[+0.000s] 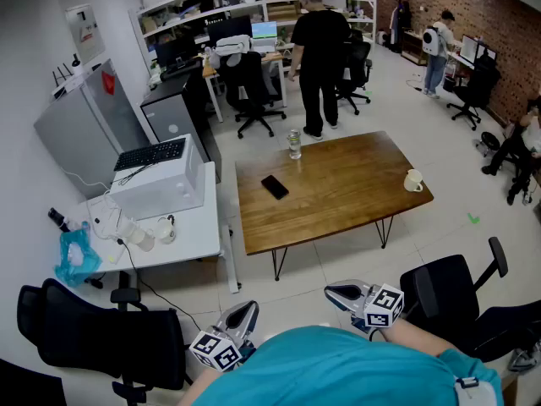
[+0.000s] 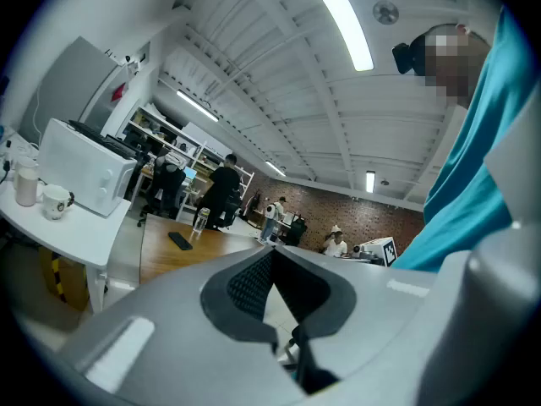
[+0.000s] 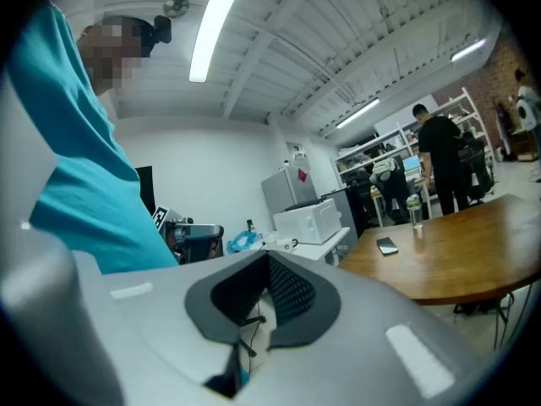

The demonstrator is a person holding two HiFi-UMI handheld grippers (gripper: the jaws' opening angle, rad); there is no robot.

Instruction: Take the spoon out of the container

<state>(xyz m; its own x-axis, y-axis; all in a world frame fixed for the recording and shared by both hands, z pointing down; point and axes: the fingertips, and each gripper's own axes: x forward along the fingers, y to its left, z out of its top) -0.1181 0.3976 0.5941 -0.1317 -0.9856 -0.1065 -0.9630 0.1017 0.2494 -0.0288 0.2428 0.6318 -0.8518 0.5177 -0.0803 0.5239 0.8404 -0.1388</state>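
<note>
I can make out no spoon in any view. A clear lidded cup (image 1: pixel 139 237) and a white mug (image 1: pixel 166 229) stand on the white desk (image 1: pixel 190 242) at the left; the left gripper view shows that mug (image 2: pixel 56 200) too. Another white mug (image 1: pixel 412 180) sits at the right edge of the wooden table (image 1: pixel 338 194). My left gripper (image 1: pixel 243 315) and right gripper (image 1: pixel 336 294) are held close to my body over the floor, far from both tables. In each gripper view the left gripper (image 2: pixel 270 254) and right gripper (image 3: pixel 269 260) have their pads together with nothing between them.
A microwave (image 1: pixel 161 186) with a keyboard (image 1: pixel 150 154) on top stands on the white desk. A phone (image 1: pixel 274 186) and a bottle (image 1: pixel 294 145) lie on the wooden table. Black chairs (image 1: pixel 101 337) (image 1: pixel 456 304) flank me. A person in black (image 1: pixel 319 49) stands beyond the table.
</note>
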